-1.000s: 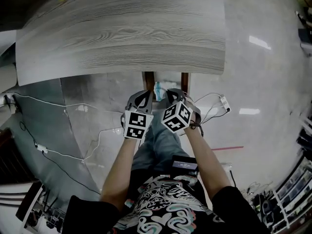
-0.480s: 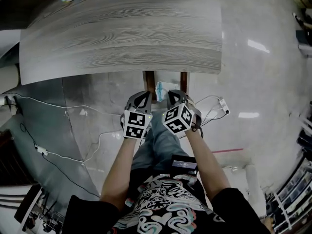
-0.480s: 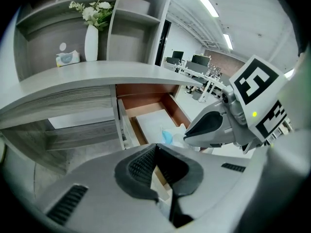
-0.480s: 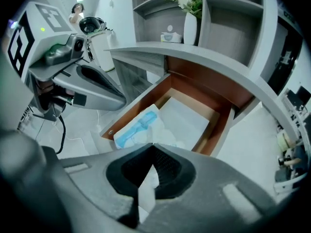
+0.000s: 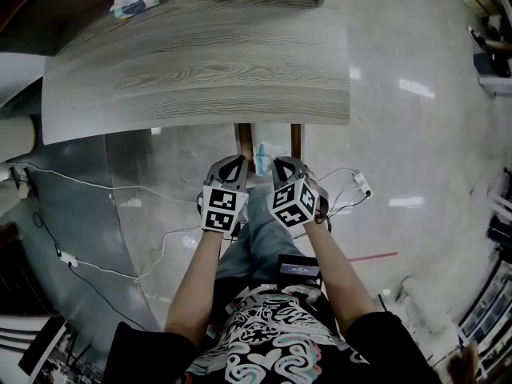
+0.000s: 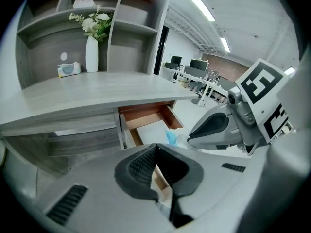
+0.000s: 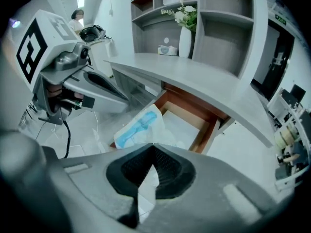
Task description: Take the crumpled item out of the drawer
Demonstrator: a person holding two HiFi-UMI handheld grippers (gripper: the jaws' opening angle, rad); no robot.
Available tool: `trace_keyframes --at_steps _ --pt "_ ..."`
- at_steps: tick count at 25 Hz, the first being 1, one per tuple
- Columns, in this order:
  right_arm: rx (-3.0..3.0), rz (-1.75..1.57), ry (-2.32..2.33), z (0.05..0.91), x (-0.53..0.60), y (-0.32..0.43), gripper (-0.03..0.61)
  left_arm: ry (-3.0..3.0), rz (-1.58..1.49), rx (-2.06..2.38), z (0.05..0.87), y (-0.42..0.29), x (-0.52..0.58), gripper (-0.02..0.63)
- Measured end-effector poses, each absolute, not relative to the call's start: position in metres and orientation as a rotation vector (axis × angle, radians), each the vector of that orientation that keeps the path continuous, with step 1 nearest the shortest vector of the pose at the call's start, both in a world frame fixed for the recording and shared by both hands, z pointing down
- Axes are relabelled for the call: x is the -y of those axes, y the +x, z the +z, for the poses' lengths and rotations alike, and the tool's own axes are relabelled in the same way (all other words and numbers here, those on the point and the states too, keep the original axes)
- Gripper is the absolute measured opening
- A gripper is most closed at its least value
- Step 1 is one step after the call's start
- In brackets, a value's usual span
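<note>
Nearest, two bare forearms [image 5: 200, 282] reaching forward, each ending in a grey hand-held tool topped by a black-and-white marker cube [image 5: 222, 209]

Left claw [image 6: 155, 148] clenched with nothing gripped, pads meeting at the tips, only a sliver of drawer wood showing through the slit behind them; poised near the drawer's front left corner

Right claw [image 7: 153, 145] just beside it, not touching, clenched on the near edge of the crumpled white and pale-blue item [image 7: 138, 127], white film showing in the slit between the pads

Crumpled item at the front of the open brown-sided wooden drawer [image 7: 192, 102], toward its left side, standing up across the front edge; whether resting on the drawer's bottom, impossible to tell

Behind the item, white drawer bottom running back to the rear wall, a side wall close on either hand

Drawer drawn out from under the front edge of the long grey wood-grain counter [image 5: 200, 62], rear part tucked beneath the overhang

Wide stretch of glossy pale floor [image 5: 416, 150] to the right of the drawer, with a white plug block [image 5: 362, 185] and its thin lead lying near the drawer's right side

Farthest, on the counter against grey shelving [image 6: 116, 28], a tall white vase [image 6: 91, 53] of white flowers and, beside it, a small pale-blue tissue pack [image 6: 69, 69]
</note>
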State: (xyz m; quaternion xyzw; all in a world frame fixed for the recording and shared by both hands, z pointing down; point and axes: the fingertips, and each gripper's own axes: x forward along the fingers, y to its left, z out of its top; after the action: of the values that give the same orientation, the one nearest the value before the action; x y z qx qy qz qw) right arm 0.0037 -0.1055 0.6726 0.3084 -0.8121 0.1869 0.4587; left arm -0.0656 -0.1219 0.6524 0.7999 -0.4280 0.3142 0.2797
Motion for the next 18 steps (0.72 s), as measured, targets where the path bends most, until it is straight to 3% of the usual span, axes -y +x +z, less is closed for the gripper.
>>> trace_keyframes --at_steps 18 --pt "2.132 0.488 0.889 0.597 0.102 0.0 0.008 2.216 0.747 1.205 0.584 -0.08 0.125 -0.002"
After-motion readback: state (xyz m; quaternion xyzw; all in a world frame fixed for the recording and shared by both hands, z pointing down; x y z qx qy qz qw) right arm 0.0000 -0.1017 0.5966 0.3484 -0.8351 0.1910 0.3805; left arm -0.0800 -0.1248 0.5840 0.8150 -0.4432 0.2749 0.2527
